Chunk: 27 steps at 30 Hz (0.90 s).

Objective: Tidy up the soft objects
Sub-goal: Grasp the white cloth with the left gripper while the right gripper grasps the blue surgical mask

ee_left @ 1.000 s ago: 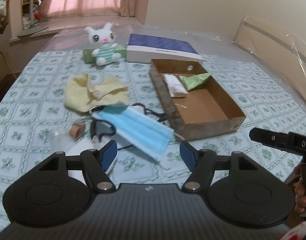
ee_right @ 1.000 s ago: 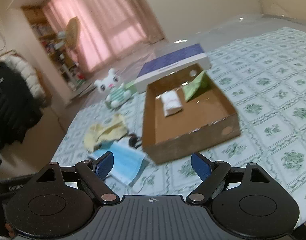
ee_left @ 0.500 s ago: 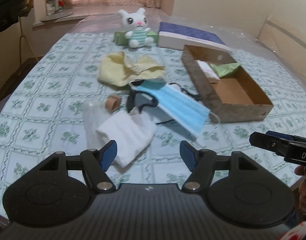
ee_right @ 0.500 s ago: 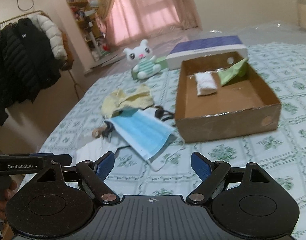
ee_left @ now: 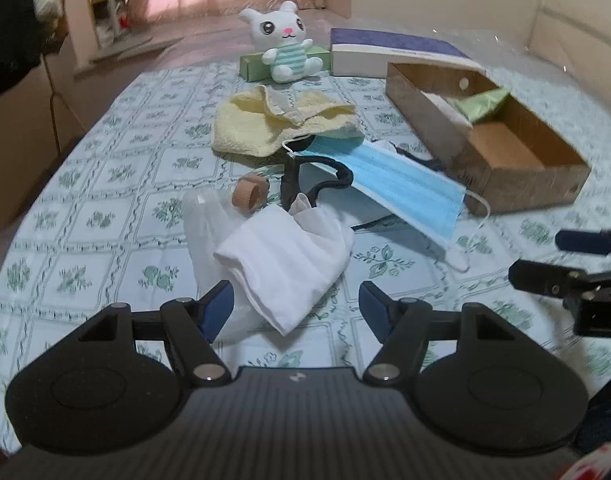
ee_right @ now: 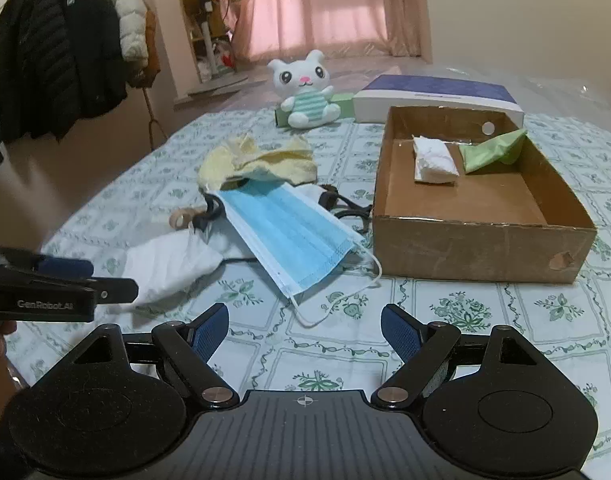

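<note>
A white cloth (ee_left: 283, 258) lies just ahead of my open, empty left gripper (ee_left: 295, 306); it also shows in the right wrist view (ee_right: 169, 266). A blue face mask (ee_left: 389, 184) (ee_right: 289, 232) lies beside a yellow towel (ee_left: 273, 124) (ee_right: 261, 160). A cardboard box (ee_left: 437, 128) (ee_right: 477, 248) holds a white wad (ee_right: 431, 158) and a green cloth (ee_right: 493, 150). A plush bunny (ee_left: 283, 40) (ee_right: 305, 92) sits at the back. My right gripper (ee_right: 305, 328) is open and empty, short of the mask.
A black strap (ee_left: 317, 180) and a tan ring (ee_left: 249, 194) lie among the cloths. A clear plastic bag (ee_left: 205, 232) sits under the white cloth. A blue-topped white box (ee_right: 437, 98) and green box (ee_left: 257, 66) stand at the back. Coats (ee_right: 61, 52) hang left.
Both grippers have pulled back and swung left. The white cloth has come into view ahead of the left gripper. Nothing on the bed has moved.
</note>
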Each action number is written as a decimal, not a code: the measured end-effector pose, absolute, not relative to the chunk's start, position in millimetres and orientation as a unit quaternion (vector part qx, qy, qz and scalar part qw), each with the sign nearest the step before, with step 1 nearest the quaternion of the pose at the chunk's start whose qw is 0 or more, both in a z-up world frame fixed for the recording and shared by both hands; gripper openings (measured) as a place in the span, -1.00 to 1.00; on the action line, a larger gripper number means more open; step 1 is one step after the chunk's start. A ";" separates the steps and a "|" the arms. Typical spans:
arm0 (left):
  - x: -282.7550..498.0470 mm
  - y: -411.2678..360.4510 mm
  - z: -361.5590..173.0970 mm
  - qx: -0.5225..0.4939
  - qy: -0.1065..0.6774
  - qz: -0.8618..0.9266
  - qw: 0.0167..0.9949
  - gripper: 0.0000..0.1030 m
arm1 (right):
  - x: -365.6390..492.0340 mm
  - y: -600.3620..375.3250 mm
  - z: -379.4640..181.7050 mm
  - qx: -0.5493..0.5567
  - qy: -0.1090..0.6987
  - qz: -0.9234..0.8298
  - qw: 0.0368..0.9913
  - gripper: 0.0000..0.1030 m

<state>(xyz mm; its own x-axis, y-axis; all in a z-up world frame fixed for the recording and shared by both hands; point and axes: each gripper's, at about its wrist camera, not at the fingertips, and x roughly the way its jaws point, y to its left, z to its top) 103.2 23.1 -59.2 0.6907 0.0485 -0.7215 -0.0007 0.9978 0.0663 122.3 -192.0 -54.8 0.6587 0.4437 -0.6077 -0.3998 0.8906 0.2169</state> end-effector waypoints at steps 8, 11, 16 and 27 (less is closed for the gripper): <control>118.8 2.0 -87.4 0.142 0.385 0.009 0.912 0.29 | 133.4 -183.7 -69.6 0.008 0.347 0.234 0.908 0.62; 124.3 -3.1 -94.6 0.168 0.381 0.002 0.909 0.29 | 137.8 -176.9 -73.9 -0.010 0.342 0.237 0.909 0.62; 134.8 -4.4 -104.7 0.190 0.381 -0.003 0.905 0.29 | 147.5 -158.4 -84.5 -0.056 0.329 0.249 0.909 0.60; 146.3 6.4 -113.7 0.186 0.382 -0.013 0.905 0.07 | 177.0 -119.8 -108.3 -0.129 0.306 0.257 0.908 0.28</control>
<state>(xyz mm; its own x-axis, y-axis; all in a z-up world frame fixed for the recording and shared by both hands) 146.3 6.4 -113.7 0.7074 0.1192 -0.6967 0.1645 0.9308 0.3263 177.0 -119.8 -108.3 0.6811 0.3875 -0.6212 -0.5456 0.8345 -0.0776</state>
